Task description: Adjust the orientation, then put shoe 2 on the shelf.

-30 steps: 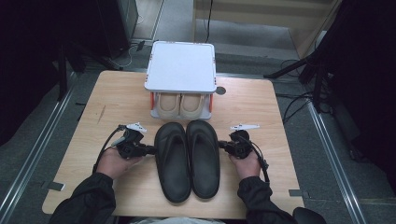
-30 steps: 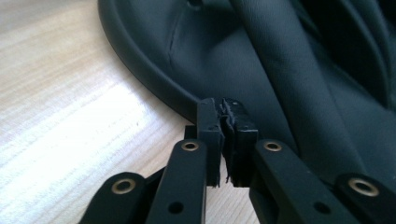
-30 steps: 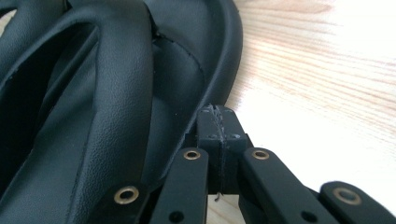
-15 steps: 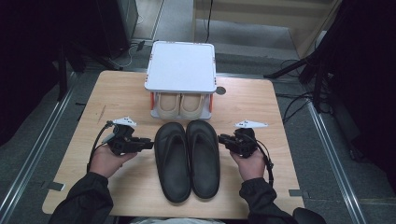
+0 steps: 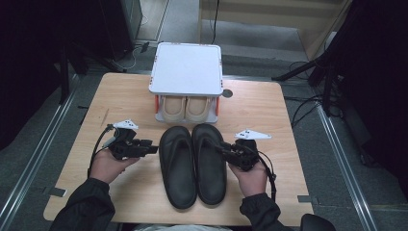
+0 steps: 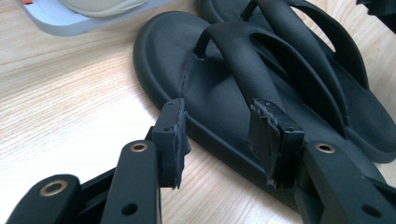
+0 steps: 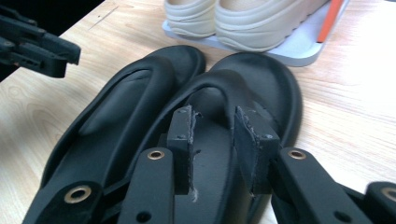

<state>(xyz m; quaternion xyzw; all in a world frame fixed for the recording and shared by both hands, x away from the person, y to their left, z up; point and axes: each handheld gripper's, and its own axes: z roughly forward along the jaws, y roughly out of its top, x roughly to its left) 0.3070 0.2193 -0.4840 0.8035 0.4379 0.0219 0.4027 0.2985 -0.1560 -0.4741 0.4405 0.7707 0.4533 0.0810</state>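
- The two black sandals (image 5: 193,163) lie side by side in the middle of the table (image 5: 269,115), toes toward 12 o'clock.
- The left claw (image 5: 153,149), at 9 o'clock of them, has just been opening and holds nothing. It sits close and could bump the sandal crooked.
- The right claw (image 5: 219,148), at 3 o'clock, has just been opening too, empty over the strap. It could snag it.
- At 12 o'clock, the little shelf (image 5: 186,67) with tan shoes (image 5: 185,108) could get knocked.

Bright lit tabletop, dark surroundings, soft shadows, sharp focus
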